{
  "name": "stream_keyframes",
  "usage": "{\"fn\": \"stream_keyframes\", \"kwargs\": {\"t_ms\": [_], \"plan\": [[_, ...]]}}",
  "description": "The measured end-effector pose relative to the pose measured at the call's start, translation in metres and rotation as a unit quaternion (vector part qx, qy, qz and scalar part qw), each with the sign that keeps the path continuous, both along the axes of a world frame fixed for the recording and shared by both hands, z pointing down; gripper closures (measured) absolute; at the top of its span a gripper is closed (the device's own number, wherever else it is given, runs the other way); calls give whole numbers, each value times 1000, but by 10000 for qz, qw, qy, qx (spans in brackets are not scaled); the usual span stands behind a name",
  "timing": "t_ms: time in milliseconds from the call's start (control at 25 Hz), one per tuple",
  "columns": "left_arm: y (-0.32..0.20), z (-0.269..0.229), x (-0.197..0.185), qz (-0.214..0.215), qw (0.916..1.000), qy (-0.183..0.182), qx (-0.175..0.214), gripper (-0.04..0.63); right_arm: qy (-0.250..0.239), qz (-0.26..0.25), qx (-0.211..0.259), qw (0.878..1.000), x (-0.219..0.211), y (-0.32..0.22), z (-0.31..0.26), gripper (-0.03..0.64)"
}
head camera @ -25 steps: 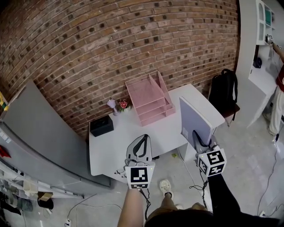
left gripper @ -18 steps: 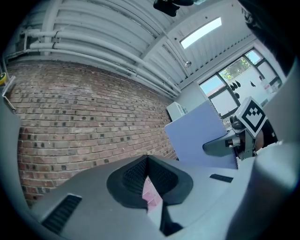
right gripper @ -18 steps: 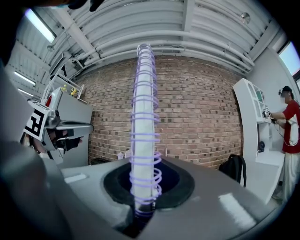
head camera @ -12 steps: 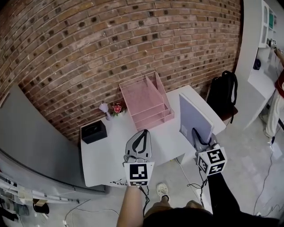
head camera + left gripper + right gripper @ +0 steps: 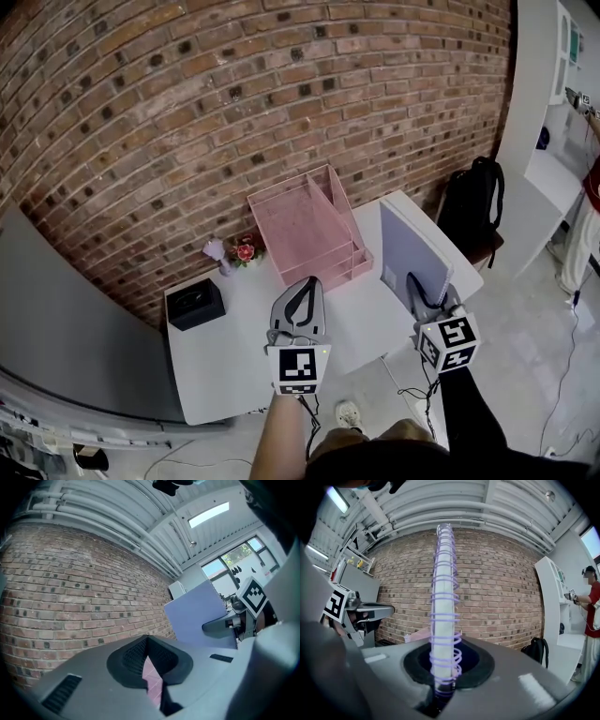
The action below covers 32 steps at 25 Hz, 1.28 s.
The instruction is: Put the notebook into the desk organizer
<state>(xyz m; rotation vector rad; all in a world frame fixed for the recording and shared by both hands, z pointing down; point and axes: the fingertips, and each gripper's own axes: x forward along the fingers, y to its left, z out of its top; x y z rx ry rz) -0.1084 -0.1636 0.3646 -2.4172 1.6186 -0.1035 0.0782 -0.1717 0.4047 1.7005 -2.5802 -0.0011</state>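
Notebook (image 5: 410, 253), spiral-bound, lavender cover: held upright, lower end clamped in the right gripper (image 5: 425, 302), just right of the pink desk organizer (image 5: 309, 225), not touching it. Left gripper (image 5: 303, 284): jaws closed, nothing between them, in front of the desk organizer over the white desk (image 5: 225, 352). Left of the desk organizer: small red flower (image 5: 246, 251), black box (image 5: 195, 305). Behind it: brick wall (image 5: 234, 94). Far right: black backpack (image 5: 473, 206).

An office-like studio: brick wall (image 5: 234, 84), white desk (image 5: 225, 347) with pink desk organizer (image 5: 305, 225), white shelving (image 5: 539, 187), bare ceiling pipes (image 5: 506, 508).
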Motion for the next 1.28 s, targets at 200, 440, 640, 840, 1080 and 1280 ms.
{"fn": "stream_keyframes", "kwargs": {"t_ms": [200, 440, 640, 840, 1080, 1280], "plan": [[-31, 3, -4, 115, 9999, 52, -18, 588, 95, 91, 14, 9999, -6, -28, 3, 586], [-66, 2, -9, 199, 9998, 60, -7, 588, 15, 168, 21, 9999, -14, -61, 2, 586], [-84, 6, -11, 234, 9997, 38, -33, 588, -24, 198, -13, 9998, -18, -77, 7, 586], [-95, 7, -15, 243, 9997, 36, -50, 588, -72, 233, -46, 9997, -23, -90, 10, 586], [-103, 3, -20, 211, 9998, 35, -22, 588, -26, 177, -19, 9998, -31, -102, 6, 586], [-111, 3, -22, 176, 9998, 92, -22, 588, 45, 131, 20, 9999, -34, -110, 0, 586]]}}
